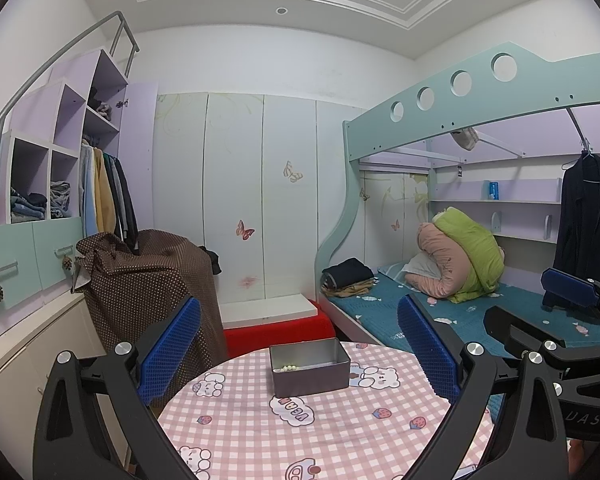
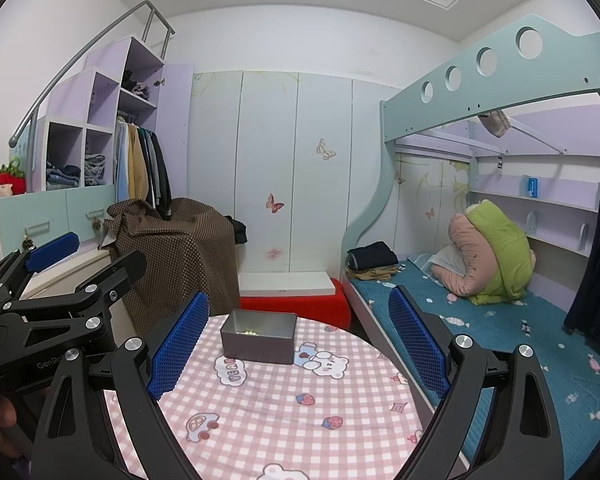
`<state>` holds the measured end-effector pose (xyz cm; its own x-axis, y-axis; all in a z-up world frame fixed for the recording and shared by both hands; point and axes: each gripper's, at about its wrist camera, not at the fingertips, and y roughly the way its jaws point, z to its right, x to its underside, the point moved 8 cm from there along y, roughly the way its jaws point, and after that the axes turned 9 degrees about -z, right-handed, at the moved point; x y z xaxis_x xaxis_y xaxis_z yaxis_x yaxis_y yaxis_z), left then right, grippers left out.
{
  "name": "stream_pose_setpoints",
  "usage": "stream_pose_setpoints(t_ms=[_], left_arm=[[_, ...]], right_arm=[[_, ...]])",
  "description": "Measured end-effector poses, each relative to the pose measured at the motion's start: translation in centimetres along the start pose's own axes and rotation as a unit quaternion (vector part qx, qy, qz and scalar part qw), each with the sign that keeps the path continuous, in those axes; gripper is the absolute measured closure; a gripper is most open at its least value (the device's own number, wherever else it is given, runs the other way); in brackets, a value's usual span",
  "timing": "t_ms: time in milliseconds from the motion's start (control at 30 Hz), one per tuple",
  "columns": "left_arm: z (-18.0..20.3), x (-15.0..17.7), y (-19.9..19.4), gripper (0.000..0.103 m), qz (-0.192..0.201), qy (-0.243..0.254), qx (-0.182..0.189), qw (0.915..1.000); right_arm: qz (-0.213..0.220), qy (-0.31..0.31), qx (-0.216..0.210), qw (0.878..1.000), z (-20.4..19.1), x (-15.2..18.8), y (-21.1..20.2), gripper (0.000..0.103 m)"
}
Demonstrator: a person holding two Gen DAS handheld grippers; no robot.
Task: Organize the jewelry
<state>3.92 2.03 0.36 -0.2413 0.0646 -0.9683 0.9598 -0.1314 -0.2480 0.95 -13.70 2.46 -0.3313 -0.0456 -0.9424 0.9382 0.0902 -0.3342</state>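
A grey metal tin [image 1: 309, 368] stands open on a round table with a pink checked cloth [image 1: 320, 432]. A string of pale beads [image 1: 286, 368] lies inside it. The tin also shows in the right wrist view [image 2: 259, 338], with the beads [image 2: 249, 333] at its bottom. My left gripper [image 1: 300, 344] is open and empty, held above the table short of the tin. My right gripper [image 2: 300, 340] is open and empty, also short of the tin. Each gripper shows at the edge of the other's view, the right one [image 1: 556, 304] and the left one [image 2: 80, 256].
A bunk bed [image 1: 480, 312] with a teal mattress stands right of the table. A brown dotted cloth covers furniture [image 1: 156, 280] to the left. A red stool [image 1: 280, 330] sits beyond the table, before white wardrobe doors [image 1: 260, 200].
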Motion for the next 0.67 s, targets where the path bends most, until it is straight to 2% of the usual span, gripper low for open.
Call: stream_pose_setpoints(t_ms=[667], left_arm=[[-1.2, 0.0, -0.1, 0.007, 0.000, 0.002, -0.001, 1.0000]], right_arm=[[-0.001, 0.006, -0.001, 1.000, 0.0, 0.3, -0.2, 0.015]])
